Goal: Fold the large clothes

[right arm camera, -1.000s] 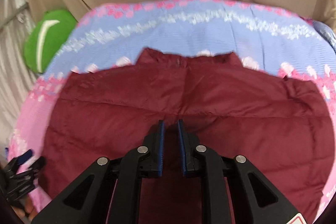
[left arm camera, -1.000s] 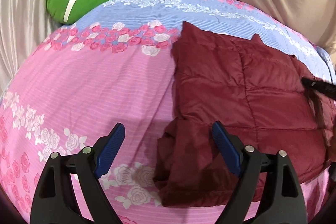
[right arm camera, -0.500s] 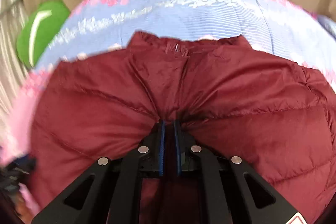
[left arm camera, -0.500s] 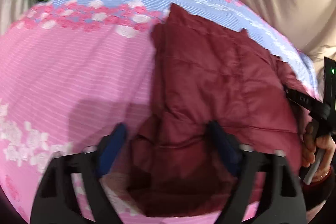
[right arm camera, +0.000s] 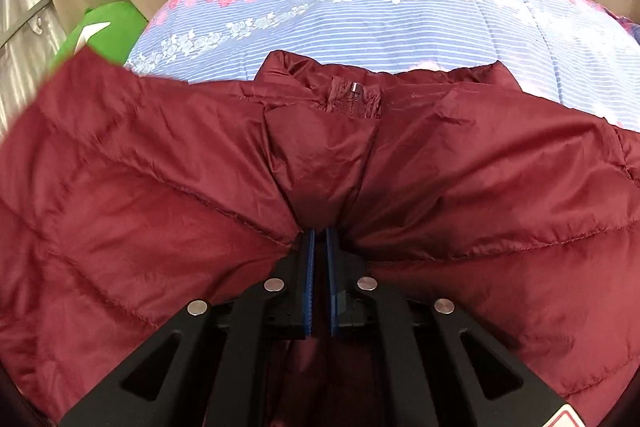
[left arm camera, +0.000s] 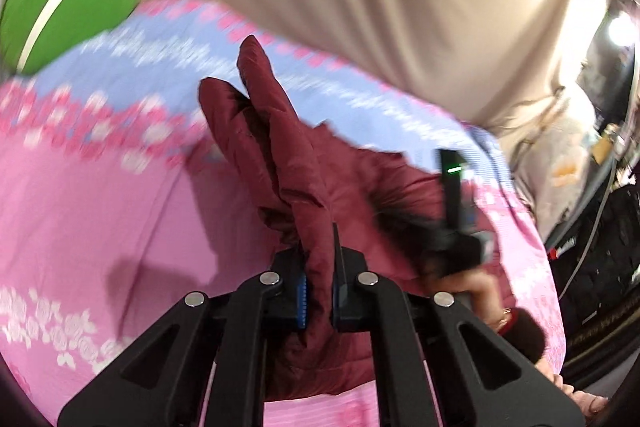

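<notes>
Both grippers, left gripper [left arm camera: 319,297] and right gripper [right arm camera: 319,279], are black, triangular-cutout frames with silver screws and blue ribbed pads [right arm camera: 307,283]. A dark red sleeve [left arm camera: 522,337] covers the wrist.

Maroon jacket [left arm camera: 316,195] between clamped jaws

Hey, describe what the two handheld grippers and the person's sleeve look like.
Both the left gripper and the right gripper are black plastic frames with triangular cutouts, silver rivets and blue ribbed pads. The hand shows a dark red cuff.
</notes>
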Available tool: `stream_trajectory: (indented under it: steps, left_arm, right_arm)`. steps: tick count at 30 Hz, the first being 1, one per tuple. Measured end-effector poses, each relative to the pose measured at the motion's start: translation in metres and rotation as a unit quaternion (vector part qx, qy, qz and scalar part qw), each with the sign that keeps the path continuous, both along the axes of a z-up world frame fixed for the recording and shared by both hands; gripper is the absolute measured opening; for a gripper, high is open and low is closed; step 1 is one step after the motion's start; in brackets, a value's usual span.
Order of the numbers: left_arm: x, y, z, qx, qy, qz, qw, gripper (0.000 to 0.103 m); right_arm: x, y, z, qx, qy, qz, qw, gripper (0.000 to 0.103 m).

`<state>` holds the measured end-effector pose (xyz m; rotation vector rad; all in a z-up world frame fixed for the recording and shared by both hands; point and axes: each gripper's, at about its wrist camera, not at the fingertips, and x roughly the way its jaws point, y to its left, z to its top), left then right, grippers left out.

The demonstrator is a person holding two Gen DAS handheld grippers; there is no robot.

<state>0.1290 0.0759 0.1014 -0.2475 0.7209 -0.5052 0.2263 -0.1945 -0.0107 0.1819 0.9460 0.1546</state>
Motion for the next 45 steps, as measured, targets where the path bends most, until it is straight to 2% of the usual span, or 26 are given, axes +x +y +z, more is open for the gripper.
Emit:
stream_trajectory:
  steps: [2,4,6,7,9,10,11,12,17,20,22,23,26,28,30,33,35,38,42,43,45]
  left_arm:
    - [-0.005,-0.014,0.012,0.004,-0.019,-0.011,0.9998,0.007]
    - [-0.003,-0.021,0.019,0.006,-0.025,-0.017,0.9995,0.007]
    - [-0.005,-0.027,0.023,0.008,-0.032,-0.021,0.9992,0.007]
    - [-0.006,-0.029,0.025,0.007,-0.033,-0.023,0.9992,0.007]
    - [-0.007,-0.035,0.027,0.009,-0.036,-0.025,0.999,0.007]
    - [-0.008,-0.037,0.028,0.009,-0.036,-0.026,0.999,0.007]
    - [-0.008,-0.041,0.029,0.01,-0.038,-0.029,0.9988,0.007]
    - [-0.01,-0.045,0.031,0.011,-0.041,-0.032,0.9986,0.007]
    - [-0.008,-0.07,0.033,0.02,-0.042,-0.053,0.9975,0.007]
    - [-0.008,-0.082,0.036,0.024,-0.045,-0.062,0.9967,0.007]
    - [-0.009,-0.085,0.038,0.026,-0.049,-0.063,0.9965,0.007]
    - [-0.009,-0.085,0.038,0.024,-0.049,-0.065,0.9964,0.007]
    - [-0.01,-0.089,0.038,0.024,-0.052,-0.069,0.996,0.007]
    - [-0.012,-0.094,0.038,0.023,-0.055,-0.075,0.9954,0.007]
    - [-0.014,-0.101,0.039,0.025,-0.056,-0.08,0.9949,0.007]
    - [-0.019,-0.113,0.042,0.027,-0.058,-0.089,0.994,0.007]
    - [-0.025,-0.123,0.045,0.031,-0.062,-0.098,0.9927,0.007]
    - [-0.033,-0.139,0.045,0.039,-0.066,-0.114,0.9906,0.007]
    - [-0.036,-0.16,0.039,0.046,-0.054,-0.134,0.9885,0.007]
    - [-0.037,-0.162,0.038,0.047,-0.053,-0.135,0.9883,0.007]
    - [-0.038,-0.163,0.039,0.05,-0.054,-0.133,0.9884,0.007]
  right_arm:
    - [-0.003,-0.007,0.008,0.021,0.001,-0.007,1.0,0.007]
    - [-0.006,-0.021,0.024,0.047,-0.017,-0.013,0.999,0.007]
    - [0.002,-0.029,0.035,0.039,-0.026,-0.027,0.999,0.008]
    - [0.011,-0.032,0.035,0.036,-0.016,-0.033,0.999,0.01]
    - [0.035,-0.036,0.023,0.057,0.02,-0.038,0.997,0.012]
    - [0.045,-0.037,0.014,0.065,0.037,-0.037,0.996,0.01]
    - [0.052,-0.037,0.007,0.068,0.048,-0.038,0.996,0.003]
    - [0.06,-0.034,-0.001,0.07,0.053,-0.037,0.995,0.002]
    - [0.065,-0.024,0.001,0.05,0.033,-0.027,0.998,0.003]
    - [0.046,-0.04,0.018,0.063,0.005,-0.035,0.997,0.011]
    - [0.015,-0.054,0.041,0.072,-0.027,-0.026,0.997,0.011]
    - [-0.008,-0.061,0.052,0.059,-0.039,-0.017,0.997,0.011]
    - [-0.053,-0.069,0.059,0.031,-0.041,0.011,0.999,0.011]
    - [-0.081,-0.077,0.049,0.052,-0.025,0.032,0.998,0.011]
    - [-0.09,-0.074,0.034,0.051,-0.007,0.038,0.998,0.011]
    - [-0.082,-0.063,0.008,0.044,0.012,0.044,0.998,0.009]
    - [-0.076,-0.059,0.0,0.044,0.011,0.05,0.998,0.001]
    - [-0.064,-0.059,-0.012,0.077,0.015,0.06,0.995,0.0]
    - [-0.069,-0.067,-0.007,0.097,0.017,0.05,0.994,0.0]
    - [-0.076,-0.073,0.0,0.1,0.014,0.049,0.994,0.01]
    - [-0.095,-0.076,0.015,0.11,0.005,0.064,0.992,0.01]
